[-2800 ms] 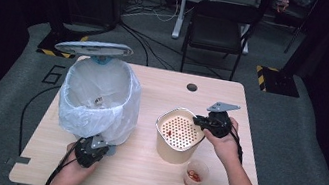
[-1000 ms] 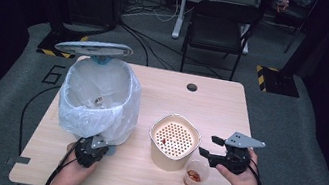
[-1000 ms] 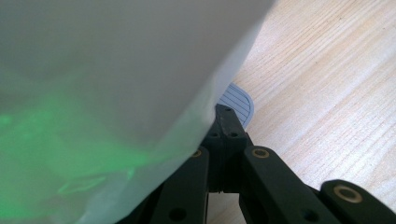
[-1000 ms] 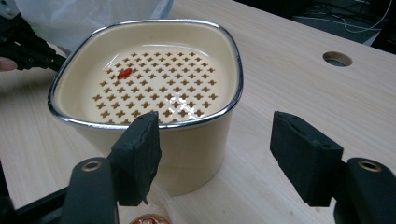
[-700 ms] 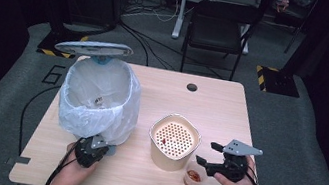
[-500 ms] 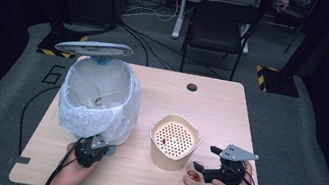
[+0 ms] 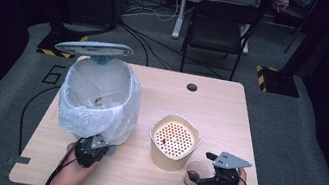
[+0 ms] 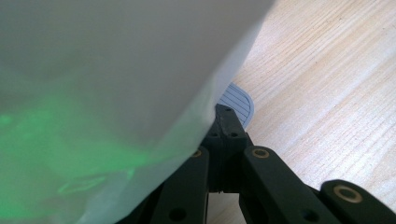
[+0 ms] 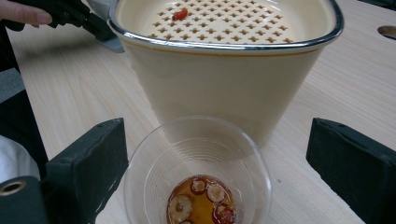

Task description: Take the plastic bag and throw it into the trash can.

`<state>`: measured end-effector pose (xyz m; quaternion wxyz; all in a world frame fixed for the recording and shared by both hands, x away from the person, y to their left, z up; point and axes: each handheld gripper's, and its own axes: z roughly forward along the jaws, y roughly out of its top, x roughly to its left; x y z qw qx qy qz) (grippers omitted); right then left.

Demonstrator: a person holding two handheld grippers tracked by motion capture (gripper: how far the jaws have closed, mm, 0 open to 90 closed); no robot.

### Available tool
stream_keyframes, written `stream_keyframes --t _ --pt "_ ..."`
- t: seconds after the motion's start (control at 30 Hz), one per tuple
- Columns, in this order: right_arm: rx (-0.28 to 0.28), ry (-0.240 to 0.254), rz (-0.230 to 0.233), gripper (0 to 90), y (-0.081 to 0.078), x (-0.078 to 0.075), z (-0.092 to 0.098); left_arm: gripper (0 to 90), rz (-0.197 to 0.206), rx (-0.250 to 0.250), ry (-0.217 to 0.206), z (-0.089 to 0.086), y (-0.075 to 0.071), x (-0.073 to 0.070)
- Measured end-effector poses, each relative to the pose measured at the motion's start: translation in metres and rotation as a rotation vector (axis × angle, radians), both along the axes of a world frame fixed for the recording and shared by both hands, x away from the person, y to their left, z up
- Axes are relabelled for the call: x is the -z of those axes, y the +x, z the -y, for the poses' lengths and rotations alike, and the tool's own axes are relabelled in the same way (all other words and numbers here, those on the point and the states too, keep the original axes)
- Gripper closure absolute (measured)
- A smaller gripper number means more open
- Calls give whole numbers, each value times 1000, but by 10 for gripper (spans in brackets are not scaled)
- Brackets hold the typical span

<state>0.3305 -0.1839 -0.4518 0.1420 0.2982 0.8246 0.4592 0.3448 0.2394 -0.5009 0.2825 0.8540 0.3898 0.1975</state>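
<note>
A clear plastic cup (image 9: 198,182) with amber liquid and fruit slices stands near the table's front edge, against a cream strainer pot (image 9: 224,60). My right gripper (image 9: 217,163) is open. Its jaws have just been opening and now flank the cup, with neither pad (image 9: 88,158) touching it. From above, the cup (image 7: 195,170) sits just left of the right gripper (image 7: 201,170). A red bit (image 9: 180,14) lies on the pot's perforated insert. My left gripper (image 8: 226,122) is shut, with its tip at the grey pedal (image 8: 239,100) of a bag-lined bin (image 7: 96,96) whose lid (image 7: 93,49) stands raised.
The strainer pot (image 7: 175,140) stands mid-table, between bin and cup. A dark round hole (image 7: 191,87) marks the table's far side. A black chair (image 7: 219,25) stands beyond the table. Bare wood (image 7: 248,127) lies right of the pot.
My right gripper left the pot's rim and came down toward the front edge to the cup, with its jaws opened wider. The left gripper stayed at the pedal.
</note>
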Motion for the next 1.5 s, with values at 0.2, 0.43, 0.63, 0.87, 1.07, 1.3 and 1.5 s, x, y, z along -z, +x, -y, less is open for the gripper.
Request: stream_keyframes --t 0.2,0.43,0.63,0.87,1.07,1.3,1.5 --pt "-26 -13 -5 49 -2 6 -3 900 0 0 0 0 0 0" --pt "-40 -38 -12 77 -4 16 -5 900 0 0 0 0 0 0" --pt "-56 -45 -27 138 -5 29 -6 900 0 0 0 0 0 0" --pt "-52 -45 -9 158 -5 35 -6 900 0 1 -1 0 0 0" --pt "-49 -39 -3 223 -4 37 -4 900 0 0 0 0 0 0" --pt "-54 -34 0 241 -2 40 -2 900 0 1 0 0 0 0" --pt "-72 -51 10 280 -2 41 -4 900 0 0 0 0 0 0"
